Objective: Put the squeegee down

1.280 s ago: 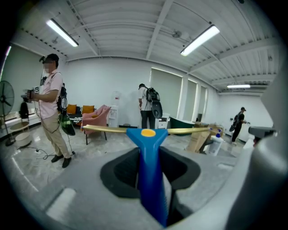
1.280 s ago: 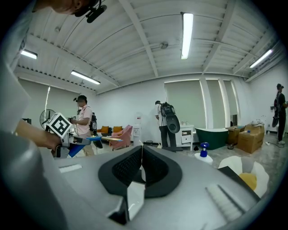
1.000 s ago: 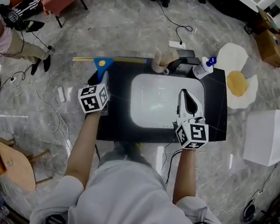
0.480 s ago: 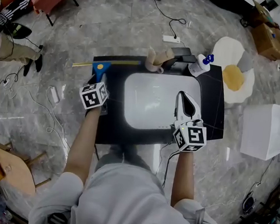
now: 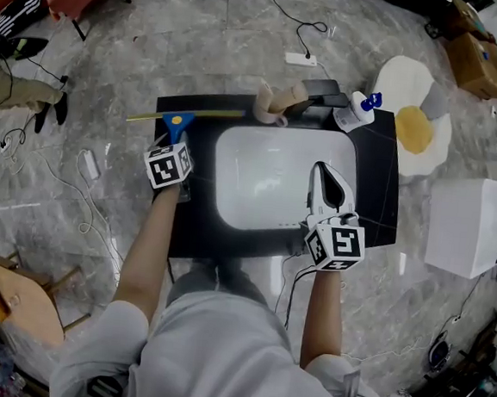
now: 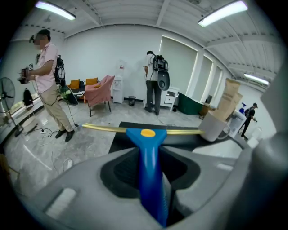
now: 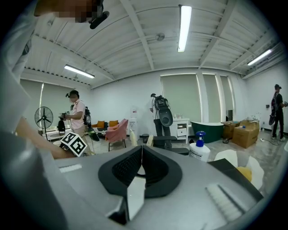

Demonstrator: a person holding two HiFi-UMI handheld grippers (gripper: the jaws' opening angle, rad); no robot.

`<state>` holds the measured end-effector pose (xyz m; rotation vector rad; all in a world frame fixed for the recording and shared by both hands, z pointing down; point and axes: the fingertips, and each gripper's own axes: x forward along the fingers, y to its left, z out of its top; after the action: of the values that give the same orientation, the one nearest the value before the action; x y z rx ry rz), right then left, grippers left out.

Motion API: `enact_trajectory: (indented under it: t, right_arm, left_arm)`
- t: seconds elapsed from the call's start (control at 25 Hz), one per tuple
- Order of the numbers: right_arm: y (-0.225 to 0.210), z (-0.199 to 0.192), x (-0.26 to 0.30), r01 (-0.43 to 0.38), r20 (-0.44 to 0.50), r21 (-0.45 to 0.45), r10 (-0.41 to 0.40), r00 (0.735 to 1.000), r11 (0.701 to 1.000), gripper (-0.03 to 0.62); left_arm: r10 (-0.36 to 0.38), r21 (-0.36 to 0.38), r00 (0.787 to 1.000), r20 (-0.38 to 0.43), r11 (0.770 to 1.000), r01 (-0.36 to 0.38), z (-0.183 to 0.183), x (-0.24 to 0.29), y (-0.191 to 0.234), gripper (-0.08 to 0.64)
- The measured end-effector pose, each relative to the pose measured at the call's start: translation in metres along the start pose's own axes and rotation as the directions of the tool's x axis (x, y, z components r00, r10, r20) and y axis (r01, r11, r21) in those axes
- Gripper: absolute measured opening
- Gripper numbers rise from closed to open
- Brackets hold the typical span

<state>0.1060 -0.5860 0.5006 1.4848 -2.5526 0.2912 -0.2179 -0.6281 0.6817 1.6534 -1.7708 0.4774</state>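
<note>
A: Black tabletop's (image 5: 377, 192) left edge is sitting under the squeegee (image 5: 178, 123); left tool (image 5: 177, 146) is clamping its handle.

B: Right tool (image 5: 330, 187) is resting closed, empty. Blade is overhanging, so it's risking tipping off.

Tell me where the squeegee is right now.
Head view, left side: the squeegee is gripped by its blue handle in the left gripper, its yellow blade along the black table's far edge, just left of the mug.

No legible text, brand, number or sign anywhere. Pump bottle (image 5: 352, 116) label: too small to read.
</note>
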Motion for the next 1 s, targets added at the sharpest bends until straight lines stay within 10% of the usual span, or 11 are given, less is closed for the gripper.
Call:
enact_trajectory:
  t: [1.0]
  right_arm:
    - [-0.001,-0.007,0.002,0.01,-0.011,0.012,-0.01,1.0,1.0,0.003]
  left_arm:
    - [-0.048,0.035,0.999,0.0,0.998,0.048,0.0,0.009,-0.015,0.182]
